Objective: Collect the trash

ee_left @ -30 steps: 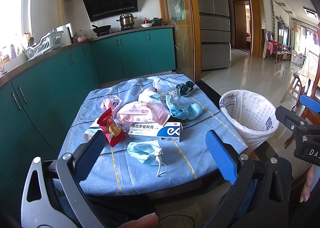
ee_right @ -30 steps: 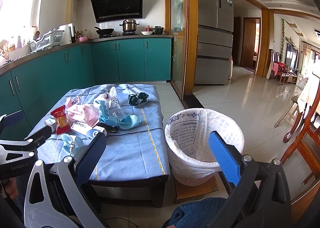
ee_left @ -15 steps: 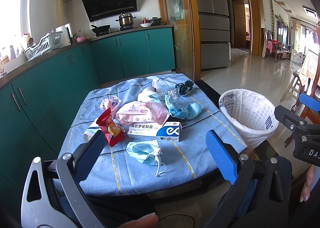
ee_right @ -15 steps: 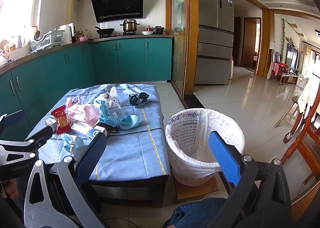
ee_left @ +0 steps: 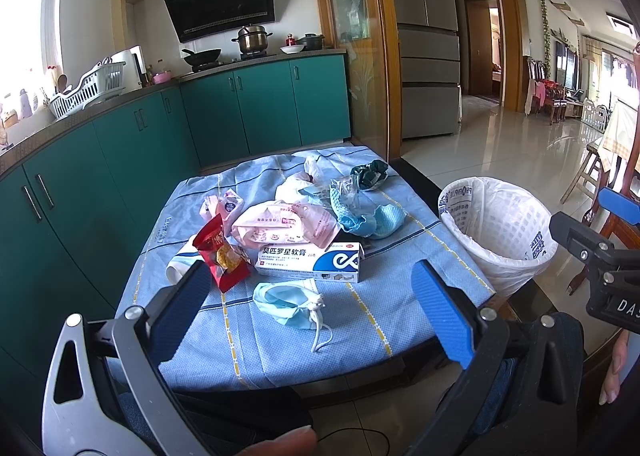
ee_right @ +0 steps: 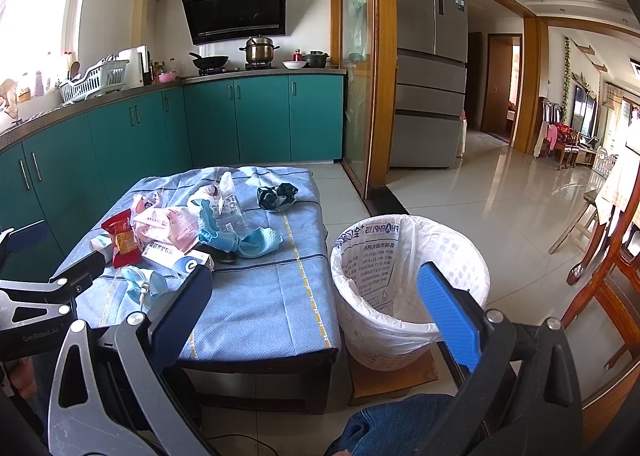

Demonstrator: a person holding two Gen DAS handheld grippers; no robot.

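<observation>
Both tongs gape, holding nothing. The crumpled face mask [ee_left: 289, 303] lies on the surface [ee_left: 360, 320] straight ahead of your left tongs [ee_left: 308, 308], nearest item; right tongs [ee_right: 316, 300] face the bin [ee_right: 412, 288]. Likely left picks first.

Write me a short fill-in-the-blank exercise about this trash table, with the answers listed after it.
1. Both the left hand-held gripper and the right hand-held gripper are ____ and hold nothing.
2. The bin beside the table is lined with a ____ plastic bag.
3. The crumpled face mask lies nearer the table's front edge than the ____-and-blue ointment box.
4. The snack packet left of that box is ____.

Answers: open; white; white; red
</observation>
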